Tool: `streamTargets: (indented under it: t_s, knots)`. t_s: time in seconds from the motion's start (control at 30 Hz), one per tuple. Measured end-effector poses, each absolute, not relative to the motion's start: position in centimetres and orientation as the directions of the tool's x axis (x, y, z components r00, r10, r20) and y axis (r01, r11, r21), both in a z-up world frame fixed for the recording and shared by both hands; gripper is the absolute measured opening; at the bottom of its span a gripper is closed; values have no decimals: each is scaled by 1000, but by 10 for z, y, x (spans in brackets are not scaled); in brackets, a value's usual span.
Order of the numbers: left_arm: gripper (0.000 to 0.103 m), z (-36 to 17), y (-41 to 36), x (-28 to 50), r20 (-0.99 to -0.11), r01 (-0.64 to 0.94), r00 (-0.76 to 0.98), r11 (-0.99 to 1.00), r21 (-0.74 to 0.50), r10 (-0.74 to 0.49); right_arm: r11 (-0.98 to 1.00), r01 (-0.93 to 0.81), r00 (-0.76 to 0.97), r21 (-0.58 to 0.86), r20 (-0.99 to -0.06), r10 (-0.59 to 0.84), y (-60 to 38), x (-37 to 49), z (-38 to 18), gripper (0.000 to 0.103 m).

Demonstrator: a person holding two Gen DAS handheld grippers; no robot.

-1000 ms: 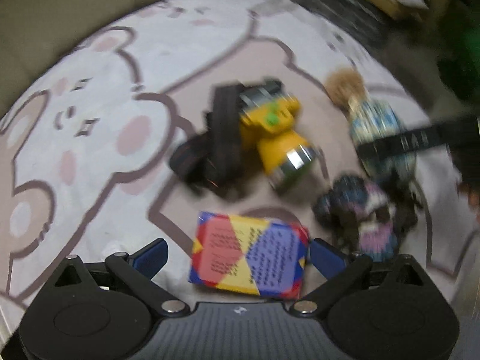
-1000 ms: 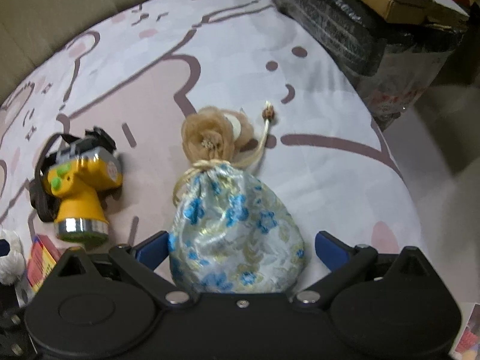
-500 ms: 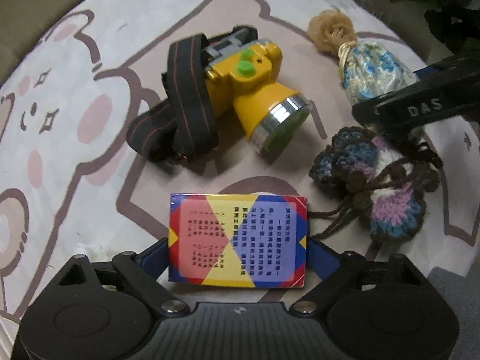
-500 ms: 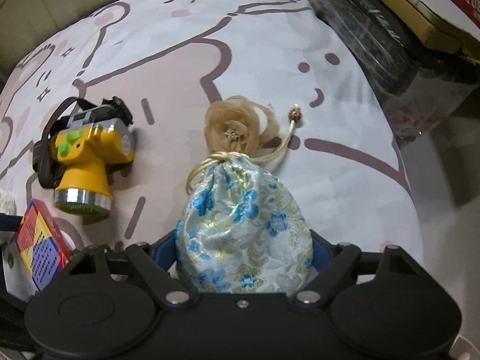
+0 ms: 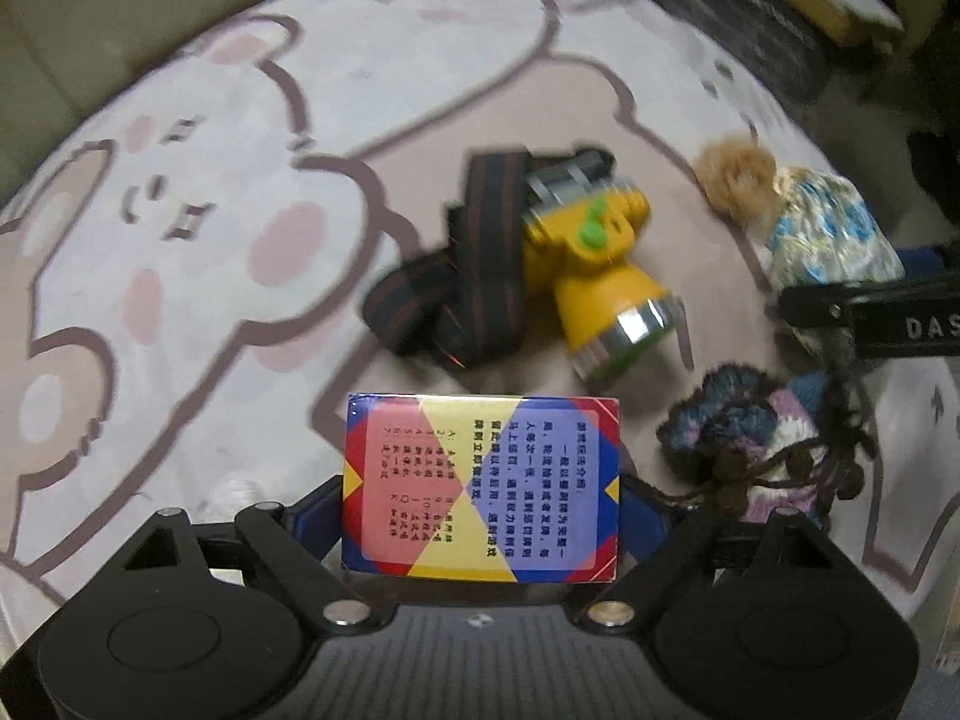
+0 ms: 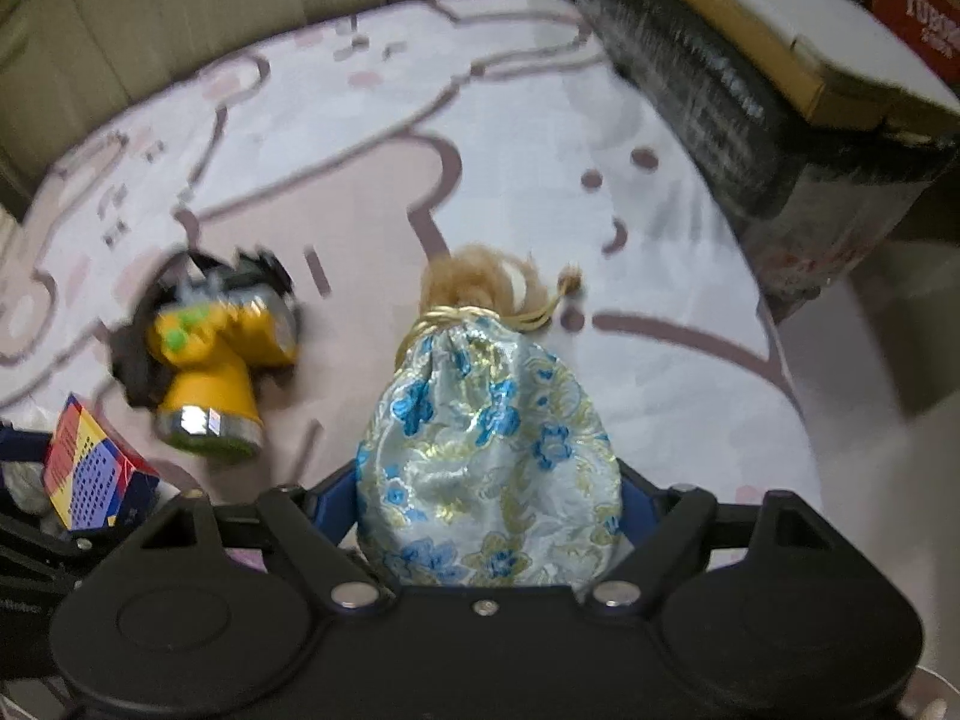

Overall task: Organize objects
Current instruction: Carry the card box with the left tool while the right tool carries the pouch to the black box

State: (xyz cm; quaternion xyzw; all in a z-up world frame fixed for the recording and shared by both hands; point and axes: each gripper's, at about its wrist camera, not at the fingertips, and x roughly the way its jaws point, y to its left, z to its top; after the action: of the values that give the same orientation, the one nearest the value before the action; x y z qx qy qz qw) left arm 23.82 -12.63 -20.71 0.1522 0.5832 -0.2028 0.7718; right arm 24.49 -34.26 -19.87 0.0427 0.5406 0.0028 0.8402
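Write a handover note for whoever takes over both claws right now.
Left claw: jaws closing on the colourful card box, pads at both its sides.
Right claw: shut on the blue-flowered brocade pouch.
Still lying on the bear-print mat: yellow headlamp with its dark strap, and the crocheted pouch beside the card box.
Done: both grasps made or nearly made; nothing visibly put away yet.
Left: carry box and brocade pouch to their place, which is not in view, then collect headlamp and crocheted pouch.
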Motion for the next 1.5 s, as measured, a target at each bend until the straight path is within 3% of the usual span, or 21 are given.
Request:
streamTargets:
  t_s: [0.6, 1.2, 1.5]
  knots:
    - [89, -120, -41, 214, -885, 226, 445, 973, -40, -140, 979, -97, 572, 181, -794, 204, -277, 218, -97, 84]
    - [89, -90, 76, 181, -866, -4, 499, 999, -43, -35, 908, -318, 398, 274, -831, 389, -129, 200, -82, 84]
    - [89, -83, 122, 168, -861, -106, 508, 994, -26, 32, 885, -331, 300, 326, -853, 426, -82, 187, -99, 84]
